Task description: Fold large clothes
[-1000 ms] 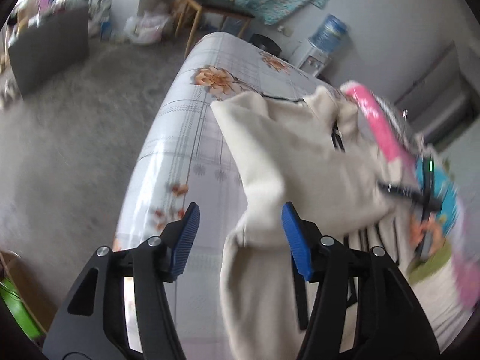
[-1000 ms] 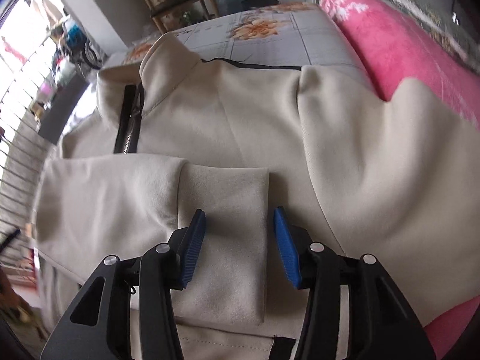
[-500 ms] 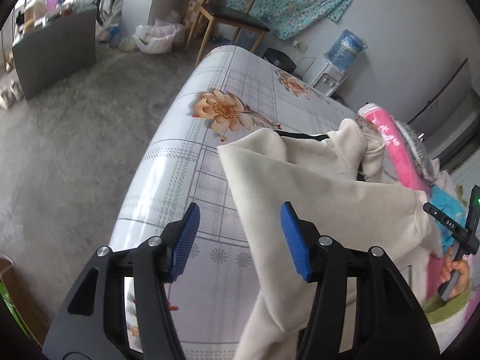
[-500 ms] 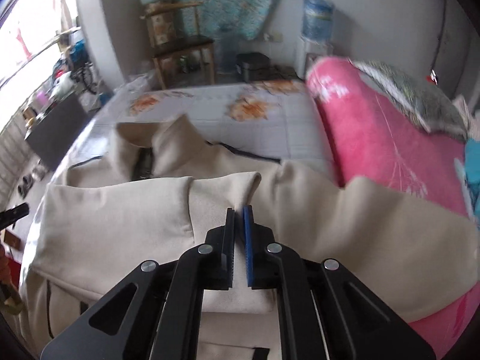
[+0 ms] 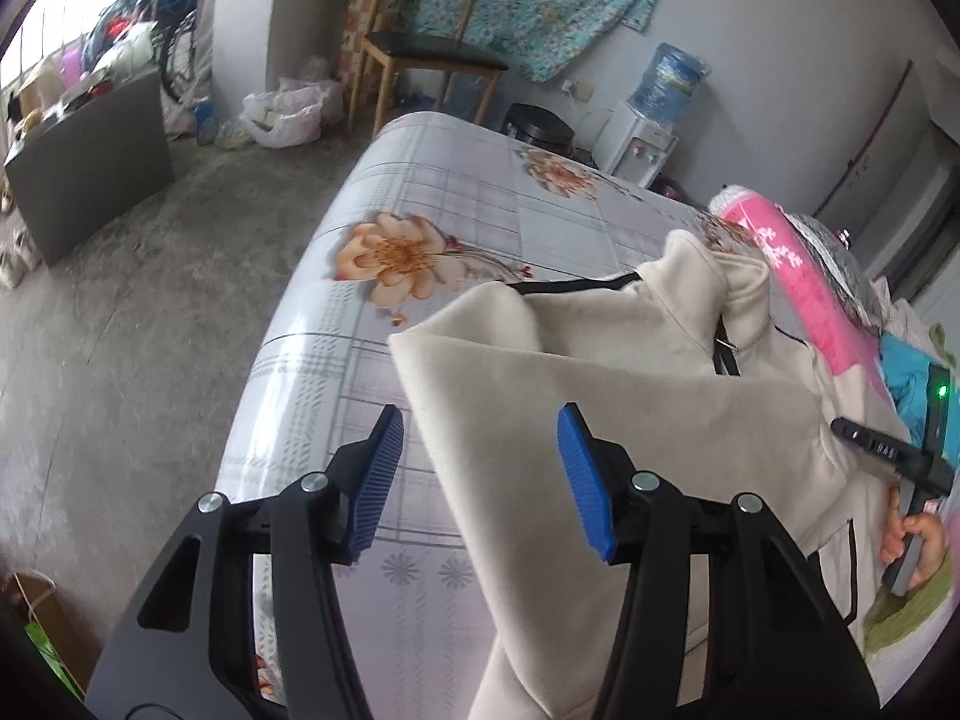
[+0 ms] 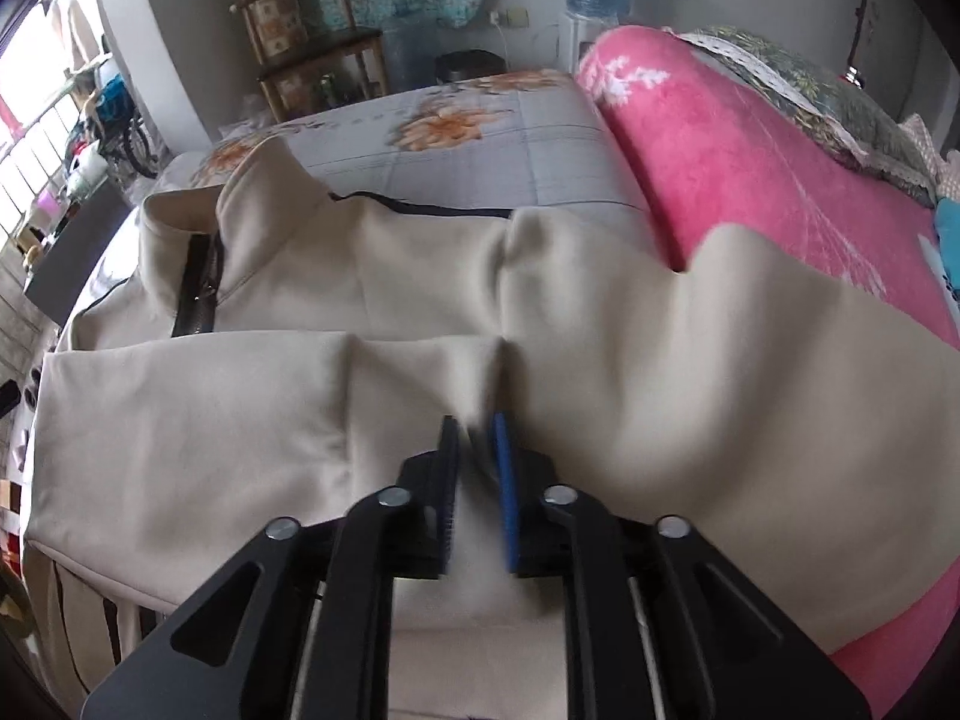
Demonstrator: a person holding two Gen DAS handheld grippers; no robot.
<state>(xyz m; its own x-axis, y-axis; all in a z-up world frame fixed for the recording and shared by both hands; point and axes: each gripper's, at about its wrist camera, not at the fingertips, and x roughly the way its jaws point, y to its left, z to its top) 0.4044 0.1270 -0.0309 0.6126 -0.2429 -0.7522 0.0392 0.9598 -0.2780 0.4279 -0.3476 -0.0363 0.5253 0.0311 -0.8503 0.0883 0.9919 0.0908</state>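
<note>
The cream zip-up jacket (image 6: 420, 276) lies spread across the bed (image 5: 480, 192), on a grey checked sheet printed with orange flowers (image 5: 399, 258). Its stand-up collar (image 6: 264, 180) and dark zip (image 6: 201, 282) face the far end of the bed. One sleeve (image 6: 198, 414) is folded flat across the chest. The other side of the jacket drapes up onto a pink blanket (image 6: 750, 138) bunched along the bed's edge.

Right gripper (image 6: 477, 438): jaws drawn nearly together, with a narrow gap between the blue pads. A ridge of jacket fabric rises at the sleeve cuff just ahead of the tips. The frame is motion-blurred there, so whether cloth is actually pinched between the pads cannot be told.

Left gripper (image 5: 480, 438): jaws spread wide, holding nothing. It hovers above the near corner of the folded sleeve (image 5: 600, 420); the sleeve edge runs between the two fingers in this view, apart from both pads.

In the left wrist view the right gripper's black body (image 5: 900, 456) and the person's hand (image 5: 912, 540) on its handle show at the right margin, a green light lit on it.

Beyond the bed stand a wooden chair (image 5: 426, 48), a water dispenser (image 5: 648, 126) and a white plastic bag (image 5: 282, 117) on the concrete floor.
</note>
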